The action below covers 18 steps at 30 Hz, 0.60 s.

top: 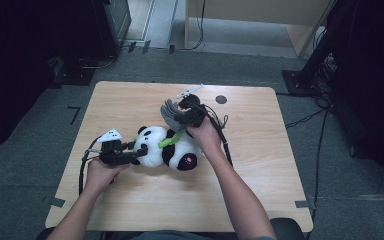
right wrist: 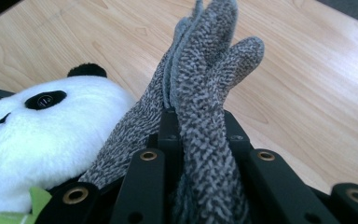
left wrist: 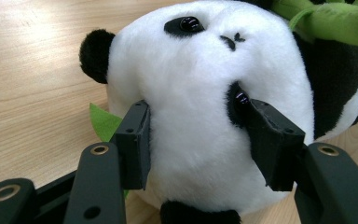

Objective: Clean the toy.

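Two tools are seen over the pale wooden surface (top: 130, 200). The left tool (top: 136, 151) is pinched on the round white head of the fluffy black-and-white plush panda (left wrist: 200, 116) lying mid-surface. Just beyond it, a speckled grey knitted glove (right wrist: 200, 93) is clamped upright by the right tool (right wrist: 193, 135).

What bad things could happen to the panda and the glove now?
1. The left tool squeezes the plush panda's soft head beside one eye; the fur could slip free, or the pad might scuff that eye.
2. The right tool pinches the grey knitted glove right over the panda; a pull might drag the toy or snag the green bamboo stalk.
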### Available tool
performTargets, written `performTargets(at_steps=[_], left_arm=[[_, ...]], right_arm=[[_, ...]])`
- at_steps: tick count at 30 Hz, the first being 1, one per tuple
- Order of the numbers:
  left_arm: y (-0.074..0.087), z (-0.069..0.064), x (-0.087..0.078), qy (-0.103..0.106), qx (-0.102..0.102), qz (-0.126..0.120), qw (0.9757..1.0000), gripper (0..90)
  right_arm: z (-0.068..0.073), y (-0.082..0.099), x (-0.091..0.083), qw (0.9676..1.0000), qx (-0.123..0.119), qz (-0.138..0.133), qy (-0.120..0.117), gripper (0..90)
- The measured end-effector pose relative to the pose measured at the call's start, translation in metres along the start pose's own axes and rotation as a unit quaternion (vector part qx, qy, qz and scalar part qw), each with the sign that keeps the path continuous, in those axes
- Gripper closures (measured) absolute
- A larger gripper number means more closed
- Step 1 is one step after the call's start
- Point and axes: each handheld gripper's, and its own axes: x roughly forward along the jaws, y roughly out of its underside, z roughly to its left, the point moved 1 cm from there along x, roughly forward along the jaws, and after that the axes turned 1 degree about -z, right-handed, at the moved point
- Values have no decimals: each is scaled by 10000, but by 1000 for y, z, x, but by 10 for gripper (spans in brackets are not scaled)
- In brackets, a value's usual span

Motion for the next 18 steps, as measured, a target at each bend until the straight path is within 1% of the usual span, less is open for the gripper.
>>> performTargets(at_steps=[1,2,3,4,6,7,9,10,11,12,13,14,16,18], left_arm=[[-1,0,0,-5,17,37,10000,450],[-1,0,0,3,10,36,10000,452],[-1,1,0,36,-49,42,10000,454],[-1,1,0,36,-49,42,10000,455],[-2,1,0,8,-38,39,10000,454],[-2,1,1,-2,-11,27,10000,454],[-2,2,1,-8,15,11,10000,453],[-2,2,1,-8,15,11,10000,452],[-2,2,1,-7,13,7,10000,452],[-2,2,1,-8,6,5,10000,452],[-2,2,0,-21,27,4,10000,450],[-3,2,0,-28,42,0,10000,448],[-3,2,1,-42,51,-37,10000,444],[-3,3,1,-41,1,-65,10000,445]], right_arm=[[-2,1,0,10000,21,-4,23,763],[-6,2,-2,10000,55,-3,77,764],[-9,2,-3,9999,80,-1,139,764],[-13,3,-5,9998,134,10,174,764],[-16,3,-9,9993,301,-51,198,765],[-16,2,-12,9992,337,-128,180,766],[-11,-1,-18,9989,273,-350,133,766],[-11,-1,-18,9989,273,-350,133,766],[-7,-5,-22,9986,231,-475,80,766],[-4,-7,-24,9984,195,-533,59,765],[4,-13,-31,9974,60,-715,-35,765],[10,-16,-35,9969,42,-778,-122,765],[18,-20,-39,9961,-32,-851,-220,765],[27,-23,-41,9952,-111,-913,-346,765]])
